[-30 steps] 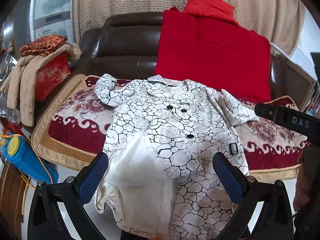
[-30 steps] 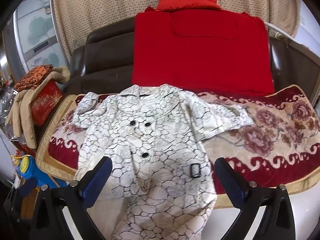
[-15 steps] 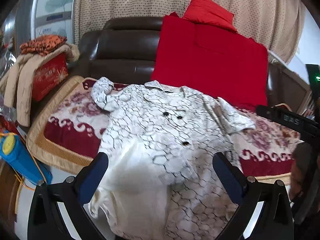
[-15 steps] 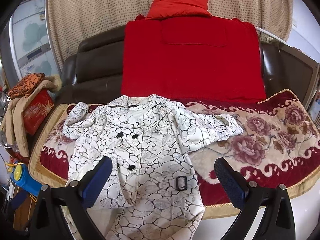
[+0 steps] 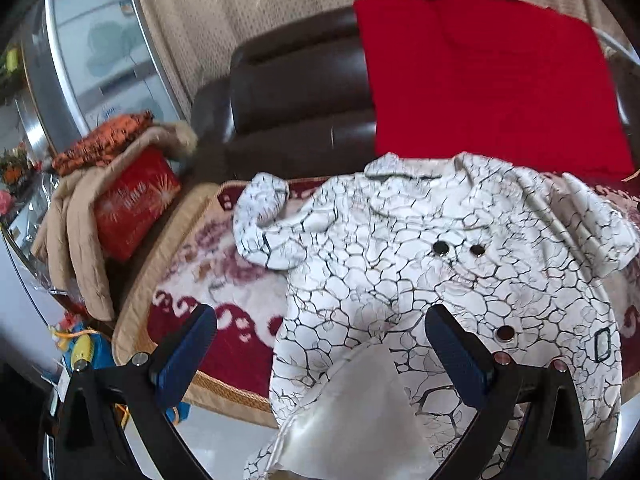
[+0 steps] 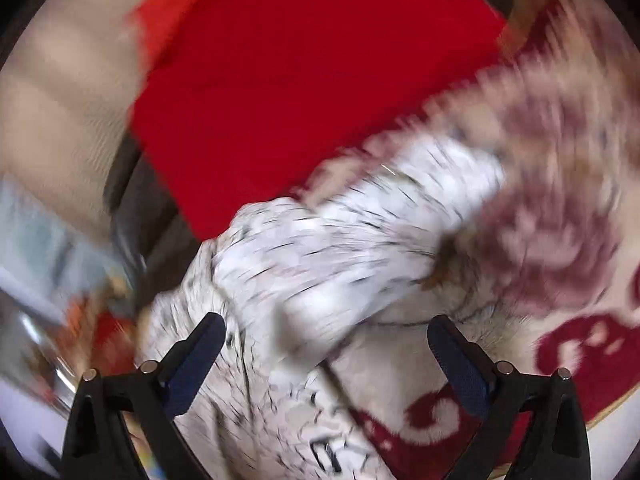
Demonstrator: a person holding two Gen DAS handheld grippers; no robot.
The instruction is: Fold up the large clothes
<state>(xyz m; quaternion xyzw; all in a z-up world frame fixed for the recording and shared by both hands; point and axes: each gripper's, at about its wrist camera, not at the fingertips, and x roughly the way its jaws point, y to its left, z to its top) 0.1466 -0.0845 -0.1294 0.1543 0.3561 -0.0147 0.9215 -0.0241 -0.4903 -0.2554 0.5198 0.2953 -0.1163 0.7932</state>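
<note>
A white coat (image 5: 420, 272) with a black crackle print and dark buttons lies face up on the floral blanket (image 5: 208, 280) covering the sofa seat. Its hem hangs over the front edge, with a flap of plain cream lining (image 5: 352, 408) turned out. My left gripper (image 5: 320, 356) stands open above the coat's lower left part, holding nothing. In the heavily blurred right wrist view, my right gripper (image 6: 326, 360) is open close over the coat's right sleeve (image 6: 340, 248), nothing between its fingers.
A red cloth (image 5: 488, 88) drapes the dark leather sofa back (image 5: 296, 96). At the left, a red box (image 5: 132, 204) carries a beige jacket (image 5: 76, 232) and an orange patterned cloth (image 5: 104, 140). A blue toy (image 5: 84, 356) sits low left. A fridge (image 5: 92, 60) stands behind.
Both grippers have moved in toward the coat. The left one shifted left and closer. The right one swung fast toward the right sleeve, tilting and blurring its view. Both stayed open.
</note>
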